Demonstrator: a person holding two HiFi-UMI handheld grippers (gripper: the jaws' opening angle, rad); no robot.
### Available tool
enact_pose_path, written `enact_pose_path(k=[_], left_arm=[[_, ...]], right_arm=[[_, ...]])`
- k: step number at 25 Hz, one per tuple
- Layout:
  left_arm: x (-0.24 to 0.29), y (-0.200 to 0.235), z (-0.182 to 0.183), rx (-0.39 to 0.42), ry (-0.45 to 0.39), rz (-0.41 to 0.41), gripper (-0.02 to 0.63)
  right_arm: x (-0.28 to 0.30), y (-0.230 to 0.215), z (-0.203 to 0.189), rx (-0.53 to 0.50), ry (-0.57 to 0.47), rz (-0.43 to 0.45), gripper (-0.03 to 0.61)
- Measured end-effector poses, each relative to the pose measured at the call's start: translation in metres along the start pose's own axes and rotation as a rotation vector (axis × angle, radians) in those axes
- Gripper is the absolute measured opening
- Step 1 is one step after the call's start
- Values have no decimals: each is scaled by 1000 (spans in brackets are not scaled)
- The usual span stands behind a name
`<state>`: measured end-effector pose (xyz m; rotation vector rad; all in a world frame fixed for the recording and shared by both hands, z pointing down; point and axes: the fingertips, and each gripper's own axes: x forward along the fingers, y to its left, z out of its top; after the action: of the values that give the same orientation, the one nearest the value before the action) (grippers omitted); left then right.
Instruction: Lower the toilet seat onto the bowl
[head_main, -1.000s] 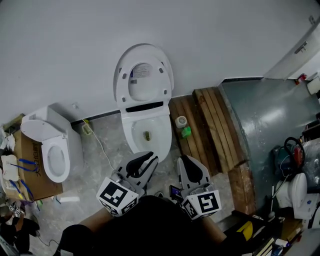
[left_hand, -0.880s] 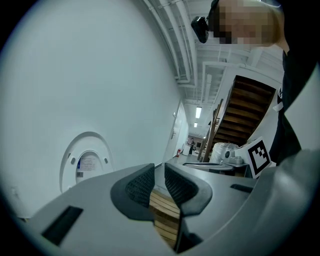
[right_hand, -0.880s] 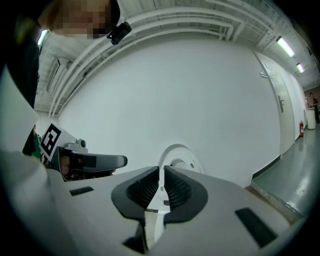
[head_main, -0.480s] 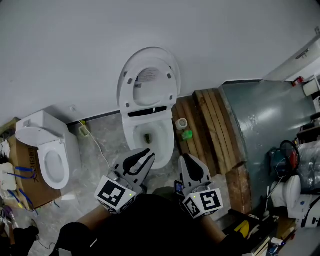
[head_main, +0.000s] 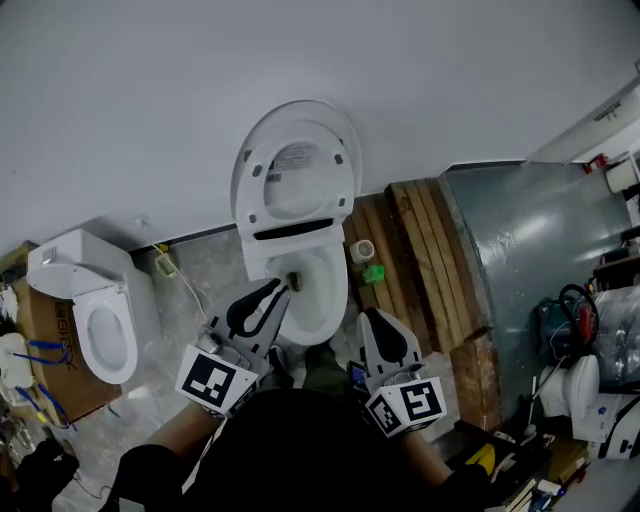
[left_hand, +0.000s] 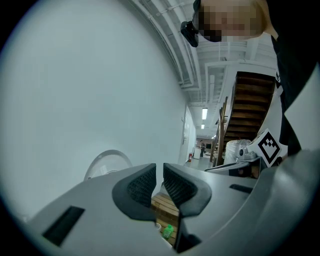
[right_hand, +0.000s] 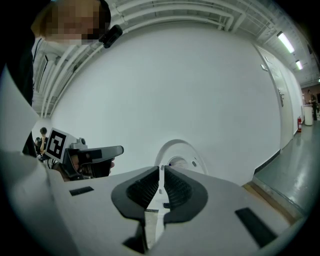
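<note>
A white toilet stands against the wall, its seat and lid raised upright above the open bowl. The raised seat shows past the left jaws, and again as the seat beyond the right jaws. My left gripper reaches over the bowl's front left rim; its jaws are closing to a slim gap with nothing between them. My right gripper hangs shut and empty in front of the bowl's right side, short of the toilet.
A second white toilet sits at the left beside a cardboard box. Wooden planks lie right of the bowl, with a green object and a small roll at their edge. Clutter fills the right edge.
My left gripper has moved forward and left, from in front of the bowl to over its front rim. The right gripper has stayed where it was.
</note>
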<state>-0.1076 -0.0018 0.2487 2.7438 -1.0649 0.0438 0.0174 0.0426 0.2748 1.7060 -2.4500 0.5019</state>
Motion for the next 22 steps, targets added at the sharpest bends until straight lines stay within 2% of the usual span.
enact_pose_path(k=[4,9,12,18,20,22], left_arm=[[22,7,0,0,-12,48,32],[55,29,4,43,1,128,32],[86,54,6,87,10,199,32],[131,112,2,113,39,330,34],[146,128,-1,139,64,357,56],[162,144,-6,170,90,382,103]], right_arm=[[25,-16,4,9,-2,50,52],[55,-40,19,12,-2,124,52],[69,-61,25,8,8,149,52],[93,-91,24,15,53,188,52],[100,-102,25,17,63,192,52],[106,-113,24,19,74,198,52]])
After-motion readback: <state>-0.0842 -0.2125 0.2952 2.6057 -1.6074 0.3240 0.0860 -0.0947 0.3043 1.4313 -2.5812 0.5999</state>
